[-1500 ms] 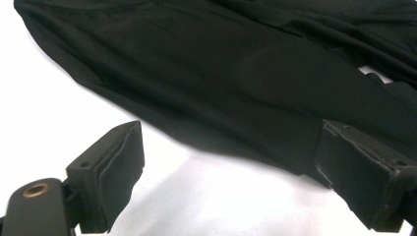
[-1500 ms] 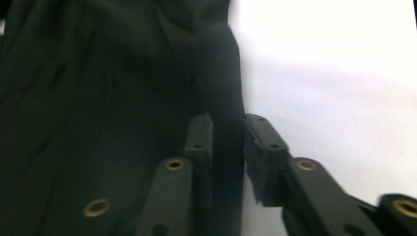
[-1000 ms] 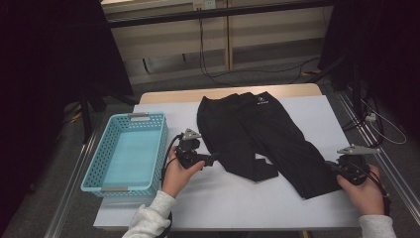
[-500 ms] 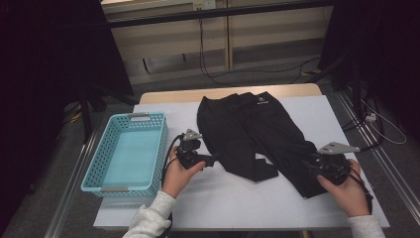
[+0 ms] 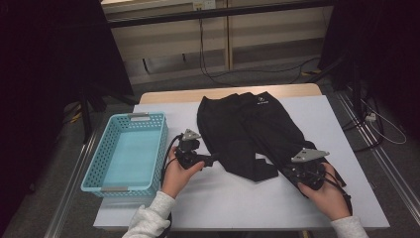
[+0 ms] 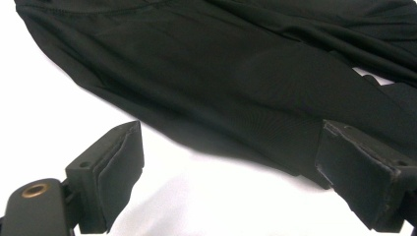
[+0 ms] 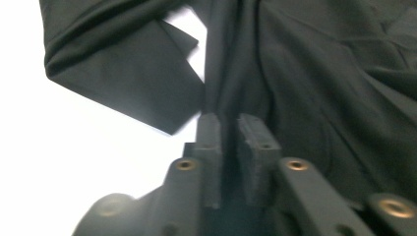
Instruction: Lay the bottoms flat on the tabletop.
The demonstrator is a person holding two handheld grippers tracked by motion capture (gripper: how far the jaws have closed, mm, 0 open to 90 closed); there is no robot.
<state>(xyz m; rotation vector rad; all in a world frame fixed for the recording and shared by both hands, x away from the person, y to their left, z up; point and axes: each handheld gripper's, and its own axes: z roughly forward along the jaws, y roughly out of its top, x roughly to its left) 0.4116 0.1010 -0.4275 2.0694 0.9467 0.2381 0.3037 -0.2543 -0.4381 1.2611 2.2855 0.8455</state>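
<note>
Lying spread across the middle of the white tabletop (image 5: 237, 208), a pair of black trousers (image 5: 247, 129) has its waistband toward the far edge and its two legs running toward the person. The leg on the left of the high view is folded back on itself near its hem, while the other reaches out toward the near right corner.

The right claw (image 5: 297, 171) sits at the hem end of that longer leg, held in the person's right hand (image 5: 329, 196). In the right gripper view its jaws stand almost together, and a ridge of the black fabric (image 7: 231, 93) runs down into the narrow gap between the pads, so the right claw (image 7: 230, 132) is clenched on the trouser leg; its jaws have just been closing.

The left claw (image 5: 215, 159) rests low at the trousers' left edge, gripped by the left hand (image 5: 178, 173). In the left gripper view its jaws are spread wide and released, with the bare tabletop between them; the pad on the right of that view lies at the edge of the cloth (image 6: 221, 73).

A light blue plastic basket (image 5: 94, 166) stands on the left side of the tabletop, just beside the left hand and apart from the trousers.
</note>
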